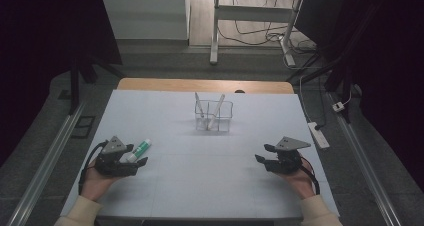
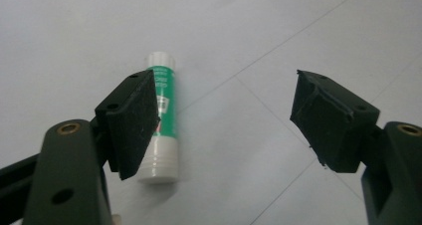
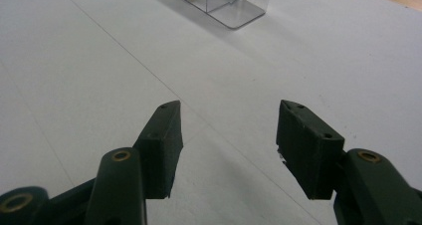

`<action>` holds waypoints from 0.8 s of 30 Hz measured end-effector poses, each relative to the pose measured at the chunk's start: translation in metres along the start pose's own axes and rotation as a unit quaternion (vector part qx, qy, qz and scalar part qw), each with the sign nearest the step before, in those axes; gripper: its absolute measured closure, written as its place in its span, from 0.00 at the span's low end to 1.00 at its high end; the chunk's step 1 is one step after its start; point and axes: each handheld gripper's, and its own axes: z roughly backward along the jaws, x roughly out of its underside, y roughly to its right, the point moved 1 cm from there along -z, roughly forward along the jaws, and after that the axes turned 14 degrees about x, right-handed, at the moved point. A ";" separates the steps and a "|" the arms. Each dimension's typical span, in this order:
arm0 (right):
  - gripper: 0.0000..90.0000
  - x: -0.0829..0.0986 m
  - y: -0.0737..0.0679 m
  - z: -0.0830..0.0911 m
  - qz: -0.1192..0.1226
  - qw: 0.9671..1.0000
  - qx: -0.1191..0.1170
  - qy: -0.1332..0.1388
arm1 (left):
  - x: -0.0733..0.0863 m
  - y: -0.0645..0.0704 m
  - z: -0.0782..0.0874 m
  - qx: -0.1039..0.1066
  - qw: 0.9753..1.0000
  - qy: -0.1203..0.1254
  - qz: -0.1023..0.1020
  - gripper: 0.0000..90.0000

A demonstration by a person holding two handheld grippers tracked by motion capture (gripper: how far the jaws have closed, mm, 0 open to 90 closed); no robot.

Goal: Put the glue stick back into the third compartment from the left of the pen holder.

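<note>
A green and white glue stick (image 1: 141,149) lies flat on the white table at the left. My left gripper (image 1: 137,156) is open right beside it; in the left gripper view the glue stick (image 2: 164,120) lies partly behind the left jaw, outside the gap, and the left gripper (image 2: 224,120) holds nothing. A clear plastic holder (image 1: 214,116) with two white pens stands at the middle back. My right gripper (image 1: 264,153) is open low over the table at the right, and nothing lies between the jaws of the right gripper (image 3: 229,140).
The white table top (image 1: 210,171) spreads between the two grippers. The clear holder's corner (image 3: 234,11) shows far ahead in the right gripper view. A wooden edge (image 1: 205,85) runs along the table's back. A power strip (image 1: 319,134) lies off the right side.
</note>
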 end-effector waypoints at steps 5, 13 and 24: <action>0.48 0.000 0.001 0.000 0.000 1.000 0.000 -0.003 | 0.001 -0.007 0.007 -0.012 1.000 -0.006 0.008 0.30; 0.48 0.000 0.002 -0.001 -0.001 1.000 0.002 -0.005 | 0.003 -0.020 0.012 -0.027 0.999 -0.014 0.029 0.30; 0.48 0.001 0.001 -0.002 0.001 1.000 0.003 -0.009 | -0.007 -0.029 -0.001 -0.034 0.996 -0.076 0.035 0.30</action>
